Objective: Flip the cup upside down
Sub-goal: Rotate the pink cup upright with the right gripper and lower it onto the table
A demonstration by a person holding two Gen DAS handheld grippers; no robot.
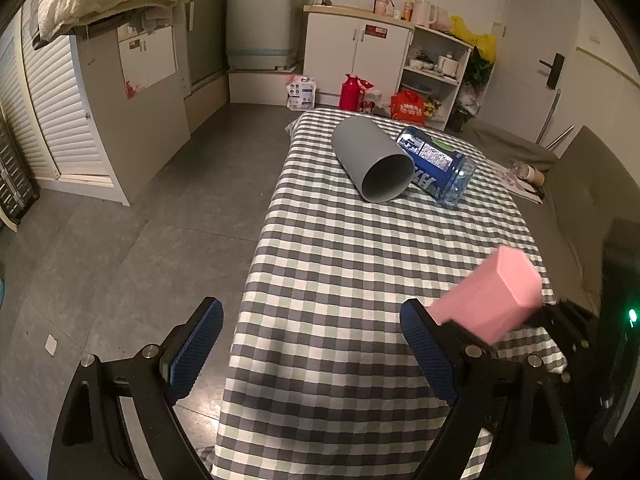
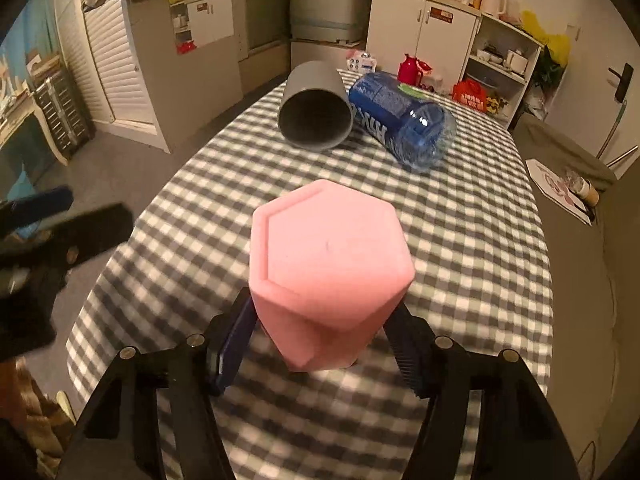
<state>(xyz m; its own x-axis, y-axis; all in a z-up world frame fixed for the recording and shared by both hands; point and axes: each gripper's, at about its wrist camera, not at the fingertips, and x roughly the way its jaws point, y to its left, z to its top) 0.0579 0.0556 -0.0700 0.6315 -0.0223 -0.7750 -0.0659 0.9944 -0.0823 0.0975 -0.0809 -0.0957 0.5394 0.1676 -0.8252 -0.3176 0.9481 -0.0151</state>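
One pink cup [image 2: 328, 264], light rigid plastic, likely slick; right hand-held gripper [image 2: 320, 336] clamps its faceted sides; left hand-held gripper [image 1: 308, 344] wide, holding nothing

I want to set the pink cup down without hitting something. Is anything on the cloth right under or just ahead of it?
Nothing visible is. The right gripper holds the pink cup over bare checkered cloth. The gray cup and blue bottle lie on their sides farther ahead.

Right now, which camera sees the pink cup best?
The right wrist view: the pink cup fills the middle, its hexagonal base facing the camera, clamped in the right gripper. The left wrist view catches it only sideways, at the right.
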